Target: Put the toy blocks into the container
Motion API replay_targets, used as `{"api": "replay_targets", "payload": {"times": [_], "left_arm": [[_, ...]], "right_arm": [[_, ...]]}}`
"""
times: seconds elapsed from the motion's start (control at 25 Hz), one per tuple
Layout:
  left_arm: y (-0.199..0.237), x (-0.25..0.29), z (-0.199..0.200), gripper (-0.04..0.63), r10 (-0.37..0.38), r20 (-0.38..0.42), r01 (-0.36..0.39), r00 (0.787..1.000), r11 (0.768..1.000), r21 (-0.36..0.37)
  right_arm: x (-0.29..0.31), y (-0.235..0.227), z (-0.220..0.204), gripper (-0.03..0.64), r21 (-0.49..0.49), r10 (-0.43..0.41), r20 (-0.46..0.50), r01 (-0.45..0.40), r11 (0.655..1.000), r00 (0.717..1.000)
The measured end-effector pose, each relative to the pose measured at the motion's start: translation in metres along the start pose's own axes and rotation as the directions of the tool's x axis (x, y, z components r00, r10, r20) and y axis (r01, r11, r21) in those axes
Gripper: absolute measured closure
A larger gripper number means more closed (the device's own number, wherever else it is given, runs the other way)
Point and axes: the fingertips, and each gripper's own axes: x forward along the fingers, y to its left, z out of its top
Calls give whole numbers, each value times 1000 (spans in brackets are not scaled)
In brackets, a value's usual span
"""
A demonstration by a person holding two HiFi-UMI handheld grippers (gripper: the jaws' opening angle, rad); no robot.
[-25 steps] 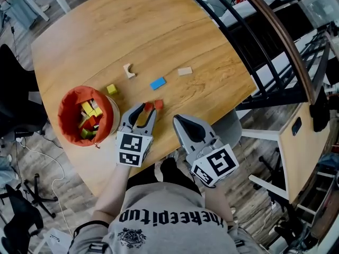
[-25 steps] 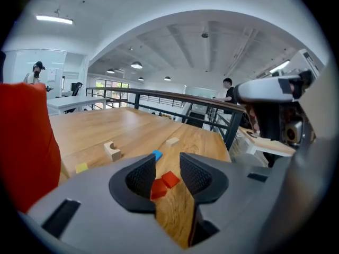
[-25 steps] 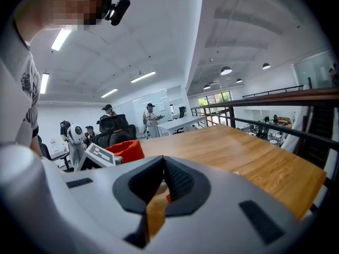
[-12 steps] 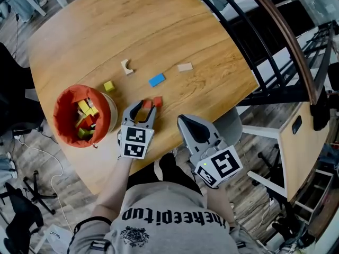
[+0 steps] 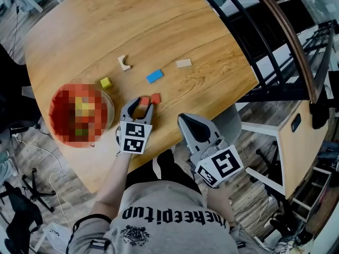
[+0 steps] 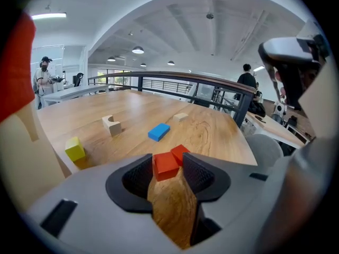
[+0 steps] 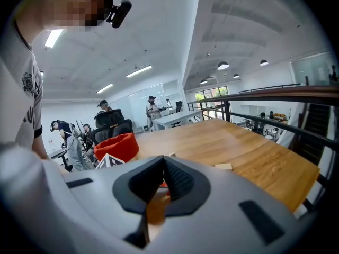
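One small red wooden cube [image 6: 165,165], three o'clock of the orange fabric container [image 7: 124,146], sits ungripped between the just-widened open jaws of the lowered left claw [image 6: 168,162], ready for grasping.

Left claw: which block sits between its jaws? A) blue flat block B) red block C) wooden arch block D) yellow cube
B: in the left gripper view the left claw straddles the nearer red block. Its jaws have just been opening and stand apart.
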Motion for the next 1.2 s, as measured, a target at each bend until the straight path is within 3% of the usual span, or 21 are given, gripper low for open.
{"api": "replay_targets", "payload": {"times": [0.36, 0.72, 1.2], "left_arm": [[4, 7, -12, 419, 17, -37, -18, 999, 1000, -26], [5, 6, -21, 448, 36, -68, -36, 997, 999, -4], [-16, -22, 15, 451, -25, 42, 24, 999, 1000, 19]], "right_arm": [[-5, -5, -2, 604, 12, -20, -1, 20, 1000, 1000], [-6, -6, -2, 604, 13, -24, 2, 24, 1000, 1000], [-6, 4, 4, 604, -3, 6, 21, -6, 1000, 1000]]}}
